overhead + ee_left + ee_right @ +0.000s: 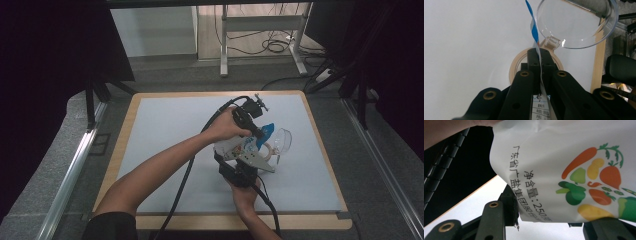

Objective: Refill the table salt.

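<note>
A person at a table w/ a pale grey mat point(165, 150) works two hand-held grippers close together right of centre, both on a small white packet point(235, 146) printed w/ vegetables and blue trim. From the high view, the left gripper point(257, 134) reaches across from the left, hand point(227, 125) wrapped round its black handle, cable point(182, 185) trailing back toward the near edge; the right gripper point(239, 167) comes up from the near side, hand point(245, 192) beneath it, grey three-cornered plate point(255, 161) on top. In the left gripper view the jaws are clenched on the packet's thin edge point(539, 62), pinched flat between them, the blue-and-white strip point(532, 27) rising above the tips. In the right gripper view the packet point(574, 170) hangs right in front of the lens, carrot, pepper and other veg printed at right, Chinese text and "250" at left; its lower edge sits between the two jaws, left jaw touching the packet's side, but whether they are truly grasping it cannot be told, as the bag hides the tips. Just beyond the packet on the mat lie a roll of tan tape point(515, 66), flat, and a clear plastic dome-shaped lid point(576, 22) touching the roll's far side, near the mat's right edge. Wooden table rim point(320, 145) frames the mat.
</note>
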